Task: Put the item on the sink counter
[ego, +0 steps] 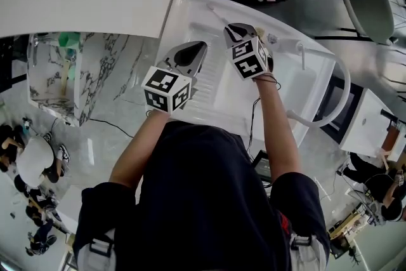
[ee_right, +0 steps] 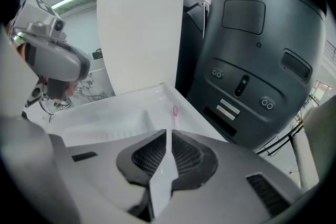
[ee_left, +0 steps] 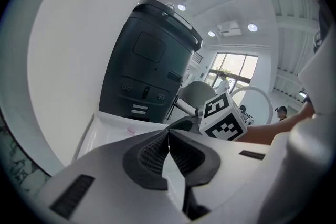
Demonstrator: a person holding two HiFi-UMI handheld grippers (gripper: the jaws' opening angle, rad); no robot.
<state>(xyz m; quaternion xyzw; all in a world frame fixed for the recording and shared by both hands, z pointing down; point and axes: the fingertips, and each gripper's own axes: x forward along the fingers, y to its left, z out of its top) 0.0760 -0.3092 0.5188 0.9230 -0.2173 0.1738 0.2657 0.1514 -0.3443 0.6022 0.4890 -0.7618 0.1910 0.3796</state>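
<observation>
Clamping the toothbrush (ee_right: 175,110) by its handle, right gripper (ee_right: 168,135) aims its long axis away, pink head at the sink (ego: 190,8) counter's far rim. Left gripper (ee_left: 168,131) pinched together, empty. Dark machine (ee_right: 252,50) behind sink.

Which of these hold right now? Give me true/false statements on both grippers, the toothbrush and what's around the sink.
1. The right gripper is shut on the toothbrush. True.
2. The left gripper holds a cup. False: its jaws are together with nothing between them.
3. The toothbrush head is blue. False: it is pink.
4. A dark machine stands just beyond the white sink. True.
</observation>
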